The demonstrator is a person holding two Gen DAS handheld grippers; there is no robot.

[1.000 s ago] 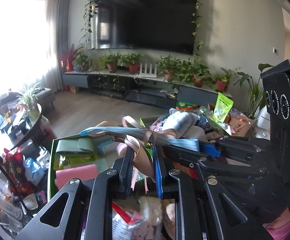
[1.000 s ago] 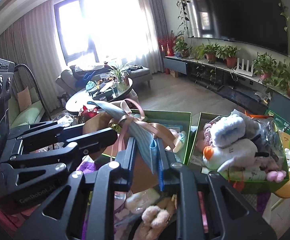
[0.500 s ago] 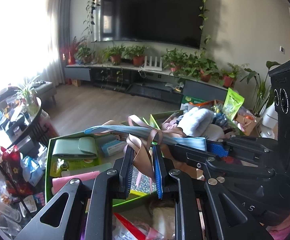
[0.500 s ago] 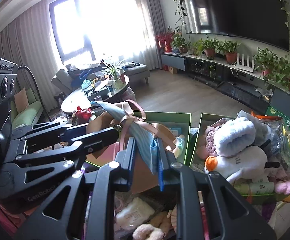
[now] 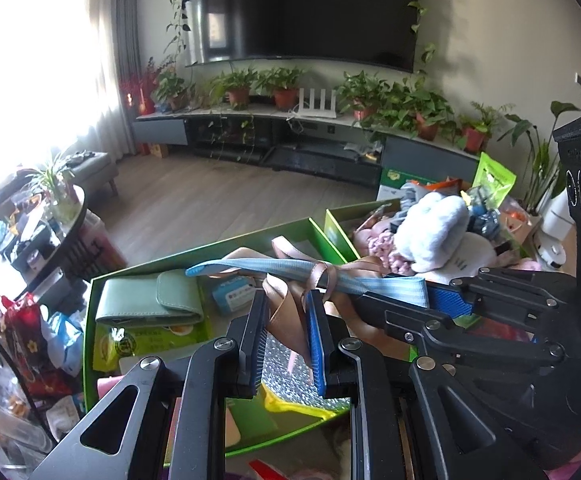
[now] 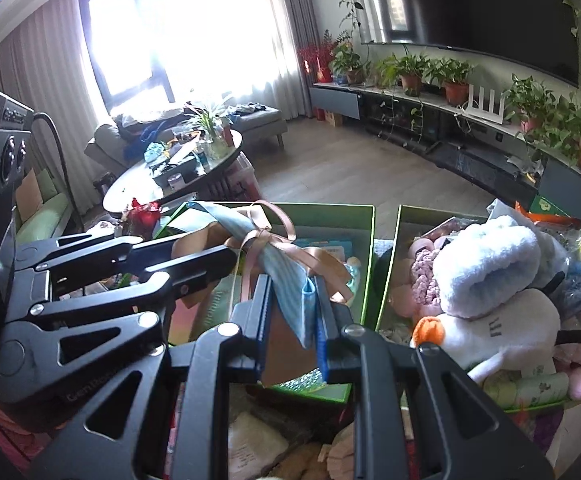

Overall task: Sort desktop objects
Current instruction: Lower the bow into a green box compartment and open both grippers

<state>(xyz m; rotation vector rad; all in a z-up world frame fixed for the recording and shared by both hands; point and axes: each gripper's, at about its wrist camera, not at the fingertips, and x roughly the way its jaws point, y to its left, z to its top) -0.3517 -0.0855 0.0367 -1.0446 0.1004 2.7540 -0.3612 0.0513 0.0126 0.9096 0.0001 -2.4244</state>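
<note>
From the left wrist view, my left tool [image 5: 286,320] is closed on the tan ribbon [image 5: 286,316] that is tied in a bow around a folded light blue striped cloth [image 5: 290,272]. The ribbon tail hangs down between the two blue-padded fingers. My right tool [image 5: 434,300] reaches in from the right and pinches the cloth's right end, so the cloth stretches level between the two tools, held off everything below. I judge that two grips keep the soft bundle from sagging or unrolling while I carry it. Beneath it sits an open green box [image 5: 90,320] holding a pale green pouch [image 5: 150,300] and flat packets, which looks like the place this bundle is meant for. A second green box [image 5: 332,228] to the right is heaped with plush toys [image 5: 430,232].

From the right wrist view, my right tool [image 6: 292,308] is shut on the blue cloth [image 6: 290,280], whose folded end hangs between the fingers. My left tool [image 6: 210,256] comes in from the left, its tips meeting the ribbon bow [image 6: 266,236]. The bundle hangs above the nearer green box [image 6: 366,240], which keeps it apart from the box [image 6: 394,256] of plush toys [image 6: 486,268] on the right: soft toys in one, flat goods in the other, as I read the sorting. A round side table [image 6: 130,188] cluttered with small items stands farther back.
</note>
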